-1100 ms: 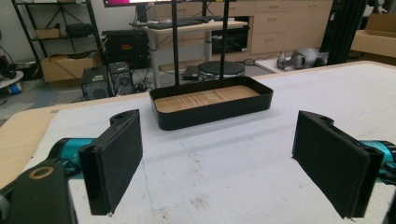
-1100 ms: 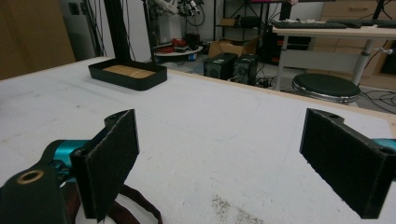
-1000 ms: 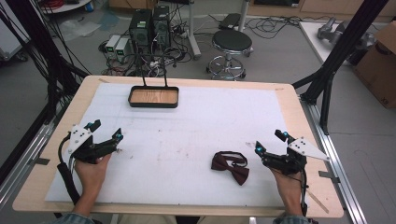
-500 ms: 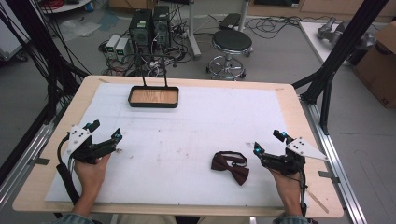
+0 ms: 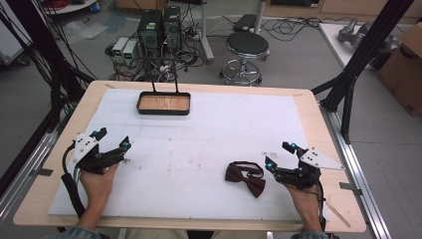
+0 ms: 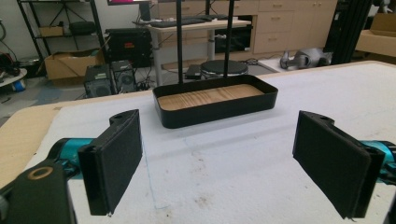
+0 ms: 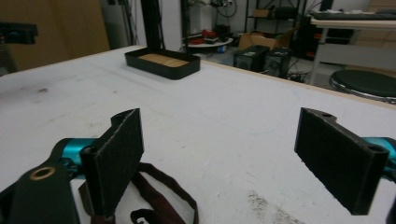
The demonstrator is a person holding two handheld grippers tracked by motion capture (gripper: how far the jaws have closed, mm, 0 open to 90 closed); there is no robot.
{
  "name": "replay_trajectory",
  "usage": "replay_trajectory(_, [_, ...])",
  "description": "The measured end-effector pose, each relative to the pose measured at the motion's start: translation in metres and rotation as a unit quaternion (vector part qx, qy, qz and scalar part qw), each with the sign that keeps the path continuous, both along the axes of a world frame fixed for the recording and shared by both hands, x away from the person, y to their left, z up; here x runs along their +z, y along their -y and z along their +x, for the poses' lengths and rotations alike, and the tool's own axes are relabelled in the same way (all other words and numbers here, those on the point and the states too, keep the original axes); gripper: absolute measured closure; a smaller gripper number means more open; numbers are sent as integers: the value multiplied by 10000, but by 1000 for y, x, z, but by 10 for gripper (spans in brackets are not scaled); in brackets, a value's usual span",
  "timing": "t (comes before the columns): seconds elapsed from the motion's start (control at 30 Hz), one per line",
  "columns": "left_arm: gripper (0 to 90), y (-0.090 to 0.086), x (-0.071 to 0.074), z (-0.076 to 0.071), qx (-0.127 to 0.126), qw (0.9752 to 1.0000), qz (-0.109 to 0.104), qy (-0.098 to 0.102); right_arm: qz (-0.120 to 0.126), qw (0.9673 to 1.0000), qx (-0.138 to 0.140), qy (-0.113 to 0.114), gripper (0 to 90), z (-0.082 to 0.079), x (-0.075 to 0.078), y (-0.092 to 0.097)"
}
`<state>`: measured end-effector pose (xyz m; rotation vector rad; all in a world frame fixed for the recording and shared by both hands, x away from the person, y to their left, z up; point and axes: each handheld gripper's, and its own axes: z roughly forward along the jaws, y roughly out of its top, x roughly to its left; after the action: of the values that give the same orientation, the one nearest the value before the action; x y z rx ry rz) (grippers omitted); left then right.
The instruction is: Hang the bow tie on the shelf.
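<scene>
Beyond the table [image 5: 308, 99], a black stool [image 5: 247, 45] stands on the grey floor [image 5: 298, 55], with computer towers [image 5: 159, 27] left of the stool and a cardboard box [image 5: 405, 69] far right.

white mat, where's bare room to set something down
Widest free patch: the middle of the white mat, between the black tray at the far edge, the left hand-held gripper and the bow tie. It is tight only beside the right hand-held gripper.

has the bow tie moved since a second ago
No. The bow tie lies at the same spot on the white mat, just left of the right gripper and equally far from the black tray.
</scene>
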<state>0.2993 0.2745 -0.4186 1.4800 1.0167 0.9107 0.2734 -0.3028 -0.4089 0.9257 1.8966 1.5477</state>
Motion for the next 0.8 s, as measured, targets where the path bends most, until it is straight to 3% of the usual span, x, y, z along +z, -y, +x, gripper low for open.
replay_trajectory(0.1, [162,0,0,0,9,10000,2,1,-49,9998,189,-58,199,1,-2,-4])
replay_trajectory(0.2, [161,0,0,0,15,10000,5,10,-72,9987,428,-275,263,2,-4,-8])
replay_trajectory(0.4, [162,0,0,0,18,10000,31,-1,-395,9935,947,-491,341,3,-9,-22])
replay_trajectory(0.57, [162,0,0,0,22,10000,33,-17,-777,9850,1406,-626,390,3,-15,-37])
replay_trajectory(0.63, [162,0,0,0,29,10000,43,-20,-929,9791,1627,-795,421,3,-18,-44])
replay_trajectory(0.7, [162,0,0,0,32,10000,52,-12,-1104,9745,1750,-871,444,3,-21,-50])
replay_trajectory(0.8, [162,0,0,0,32,10000,50,-10,-1272,9702,1836,-940,482,3,-24,-56])
